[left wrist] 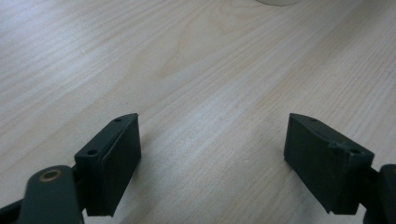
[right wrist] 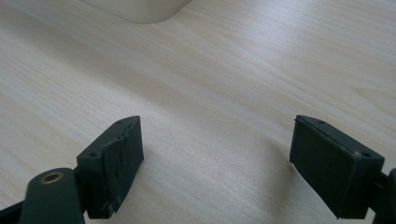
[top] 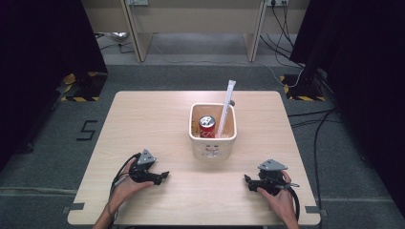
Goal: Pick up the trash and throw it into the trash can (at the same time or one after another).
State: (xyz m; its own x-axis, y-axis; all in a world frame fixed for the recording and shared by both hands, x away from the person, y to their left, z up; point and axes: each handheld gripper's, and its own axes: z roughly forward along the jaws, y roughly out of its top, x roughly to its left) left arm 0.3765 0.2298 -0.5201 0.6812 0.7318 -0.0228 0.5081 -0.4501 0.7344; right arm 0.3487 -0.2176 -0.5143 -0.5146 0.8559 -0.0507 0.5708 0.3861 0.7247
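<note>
A cream square bin stands at the middle of the wooden table. Inside it sit a red soda can and a long white stick-like item that leans out over the back rim. My left gripper rests low over the table at the front left, its tips aimed right; its jaws are wide apart over bare wood. At the front right my right gripper points left, also open with nothing between its pads. The bin's base sits at the top of the right gripper view.
The table's front edge lies close behind both hands. Grey carpet surrounds the table, with cables on the floor at the right and a wooden desk frame at the back. Dark curtains hang on both sides.
</note>
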